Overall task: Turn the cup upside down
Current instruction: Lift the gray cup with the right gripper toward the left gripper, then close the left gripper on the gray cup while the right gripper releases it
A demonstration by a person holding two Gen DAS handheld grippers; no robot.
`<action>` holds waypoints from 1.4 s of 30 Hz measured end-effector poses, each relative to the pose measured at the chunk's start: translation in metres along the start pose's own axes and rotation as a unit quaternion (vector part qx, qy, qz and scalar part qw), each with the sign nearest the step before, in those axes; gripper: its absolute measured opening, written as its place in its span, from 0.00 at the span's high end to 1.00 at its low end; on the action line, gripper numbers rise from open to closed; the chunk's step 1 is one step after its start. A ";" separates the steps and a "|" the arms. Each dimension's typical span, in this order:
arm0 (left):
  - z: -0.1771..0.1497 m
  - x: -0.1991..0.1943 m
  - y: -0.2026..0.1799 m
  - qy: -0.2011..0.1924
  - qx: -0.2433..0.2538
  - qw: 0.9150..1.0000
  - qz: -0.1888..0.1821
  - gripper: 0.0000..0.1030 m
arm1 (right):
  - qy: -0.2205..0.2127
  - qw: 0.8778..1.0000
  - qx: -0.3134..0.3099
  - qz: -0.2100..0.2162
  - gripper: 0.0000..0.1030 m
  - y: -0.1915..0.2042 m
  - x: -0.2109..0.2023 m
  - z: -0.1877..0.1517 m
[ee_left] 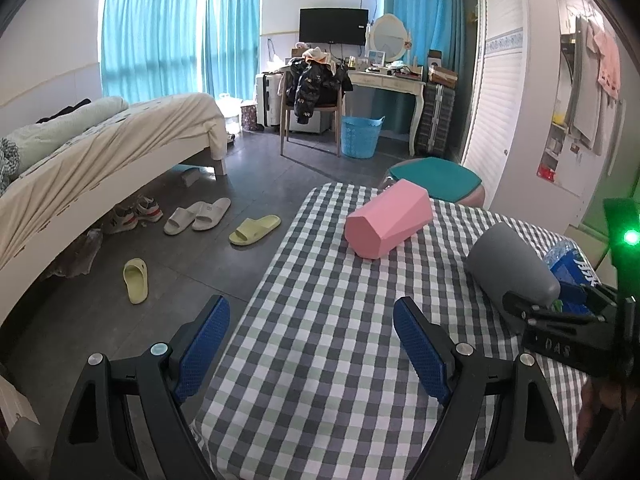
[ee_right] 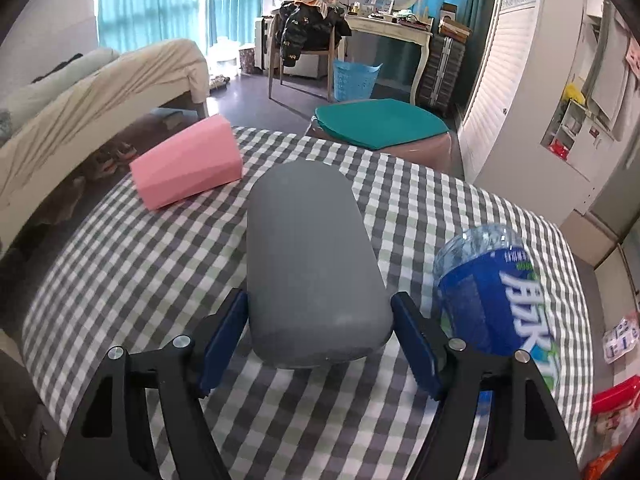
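Note:
A grey cup (ee_right: 312,264) lies on its side, tilted, between the blue pads of my right gripper (ee_right: 320,324), which is shut on its wide end. In the left wrist view the grey cup (ee_left: 508,264) shows at the right with the right gripper (ee_left: 560,320) gripping it just above the checked tablecloth (ee_left: 320,340). A pink faceted cup (ee_left: 388,224) lies on its side on the cloth farther back; it also shows in the right wrist view (ee_right: 188,164). My left gripper (ee_left: 312,336) is open and empty over the table's near left edge.
A water bottle with a blue label (ee_right: 488,292) lies on the table right of the grey cup. A teal-cushioned stool (ee_right: 380,124) stands behind the table. A bed (ee_left: 100,148), slippers (ee_left: 252,230) and a blue basket (ee_left: 360,136) are on the floor side at left.

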State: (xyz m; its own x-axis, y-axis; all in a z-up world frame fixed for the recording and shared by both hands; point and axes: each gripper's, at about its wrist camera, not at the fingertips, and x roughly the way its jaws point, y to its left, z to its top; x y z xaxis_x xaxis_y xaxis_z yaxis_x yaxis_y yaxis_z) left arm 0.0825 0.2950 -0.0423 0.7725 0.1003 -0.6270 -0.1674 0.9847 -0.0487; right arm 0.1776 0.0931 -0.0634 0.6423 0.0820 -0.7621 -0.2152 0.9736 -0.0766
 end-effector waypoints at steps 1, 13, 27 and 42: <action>0.000 0.000 -0.001 0.000 0.001 1.000 -0.001 0.16 | -0.001 1.000 0.002 -0.001 0.29 0.003 -0.004 -0.004; -0.009 -0.014 -0.010 -0.005 0.011 1.000 -0.003 0.16 | 0.004 0.999 0.045 -0.016 0.29 0.038 -0.057 -0.066; -0.014 -0.040 -0.042 -0.015 0.017 1.000 0.004 0.16 | -0.100 0.993 0.064 -0.020 0.11 -0.026 -0.123 -0.076; -0.060 -0.027 -0.151 0.052 0.066 0.991 -0.107 0.16 | -0.098 0.986 0.128 -0.048 0.11 -0.135 -0.118 -0.122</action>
State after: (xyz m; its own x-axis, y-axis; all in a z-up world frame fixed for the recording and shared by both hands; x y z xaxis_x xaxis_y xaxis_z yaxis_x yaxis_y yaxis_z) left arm 0.0497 0.1352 -0.0644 0.7138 -0.1206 -0.6899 0.0794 0.9926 -0.0914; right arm 0.0408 -0.0738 -0.0412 0.7859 0.0015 -0.6184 0.0311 0.9986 0.0419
